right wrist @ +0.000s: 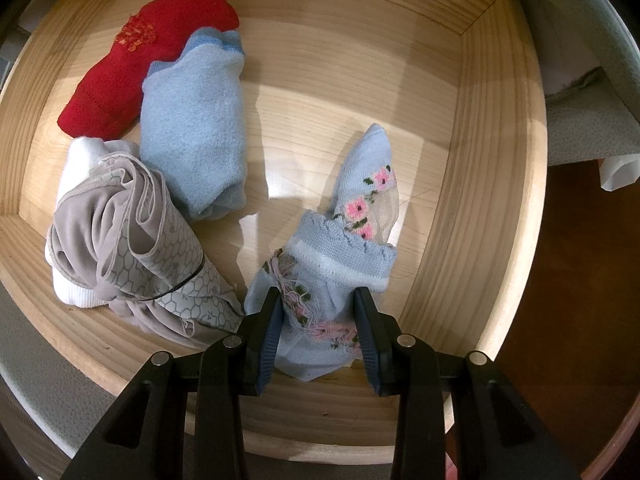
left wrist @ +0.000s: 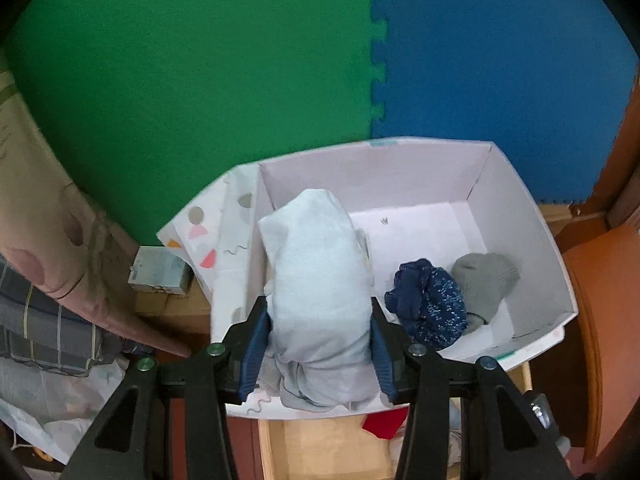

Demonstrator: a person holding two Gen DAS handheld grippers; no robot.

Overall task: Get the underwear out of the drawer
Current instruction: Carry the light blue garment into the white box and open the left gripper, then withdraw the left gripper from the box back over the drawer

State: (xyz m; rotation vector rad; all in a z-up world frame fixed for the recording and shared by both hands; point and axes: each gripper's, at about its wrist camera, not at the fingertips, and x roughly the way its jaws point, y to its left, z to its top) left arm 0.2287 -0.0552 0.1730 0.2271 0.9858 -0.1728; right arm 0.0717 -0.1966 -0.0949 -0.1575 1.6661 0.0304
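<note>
- Underwear, pale blue and rolled [left wrist: 318, 312], is pinched between the two fingers of my left tool [left wrist: 320, 354]; it hangs over the left part of a white cardboard box [left wrist: 532, 240].
- On the floor of this box lie a dark blue speckled bundle [left wrist: 428, 306] and a grey sock [left wrist: 486, 282], touching each other.
- The box stands beside green [left wrist: 192, 80] and blue [left wrist: 500, 52] foam mats.
- My right tool [right wrist: 320, 334] is inside the wooden drawer [right wrist: 460, 208], its fingers closed on a light blue knit piece with pink flowers [right wrist: 344, 248].
- Left of it in the drawer are a grey patterned garment over something white [right wrist: 132, 244], a light blue fleecy roll [right wrist: 196, 132] and a red piece [right wrist: 148, 60], each touching the next one.
</note>
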